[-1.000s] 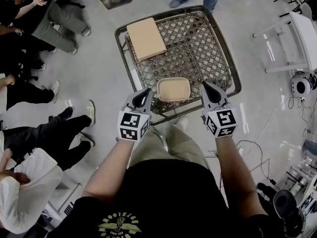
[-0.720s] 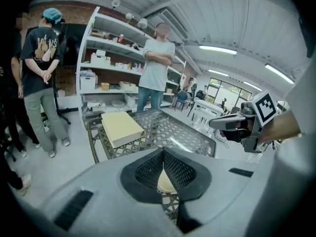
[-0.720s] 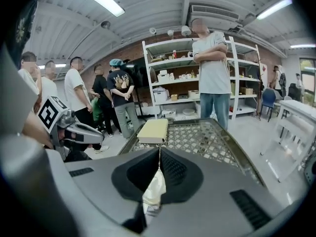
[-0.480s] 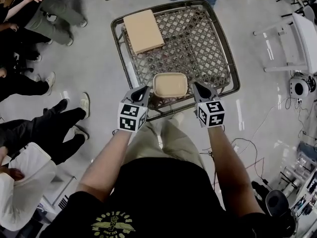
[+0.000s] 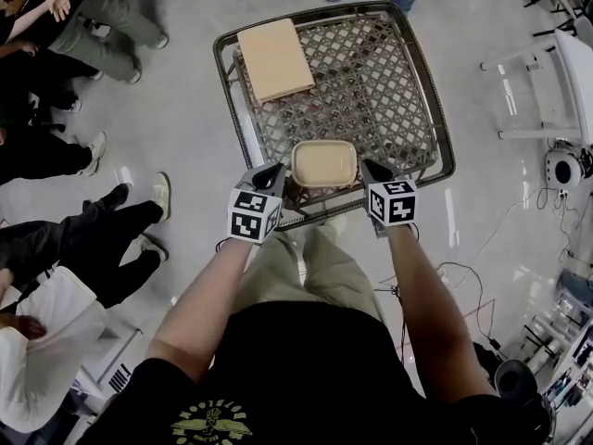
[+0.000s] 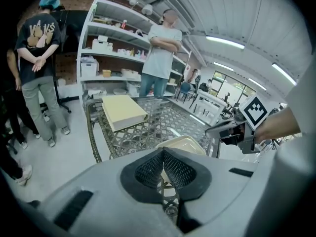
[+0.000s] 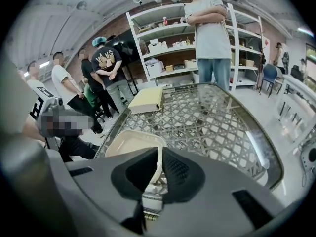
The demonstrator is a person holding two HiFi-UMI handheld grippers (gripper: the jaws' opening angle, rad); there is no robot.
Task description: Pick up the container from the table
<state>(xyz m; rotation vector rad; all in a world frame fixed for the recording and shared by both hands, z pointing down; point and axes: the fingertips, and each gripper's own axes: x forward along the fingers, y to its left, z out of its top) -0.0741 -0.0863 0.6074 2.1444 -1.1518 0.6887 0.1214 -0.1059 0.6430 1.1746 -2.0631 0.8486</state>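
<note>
At the near edge of the table (image 5: pixel 371 72), the container (image 5: pixel 324 163) lies between the left gripper (image 5: pixel 276 171) and the right gripper (image 5: pixel 367 168); each is clamped on its thin rim; lifting unevenly would likely tilt it and pull the rim free.

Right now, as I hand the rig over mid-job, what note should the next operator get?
Left gripper: jaws closed on the container's left rim, with a sliver of it between the pads.
Right gripper: jaws closed on the right rim.
Container: appears to rest on the lattice table, near its front edge. A flat tan box lies at the far left corner.
Done: both sides gripped.
Left to do: lift it level, both grippers together.
</note>
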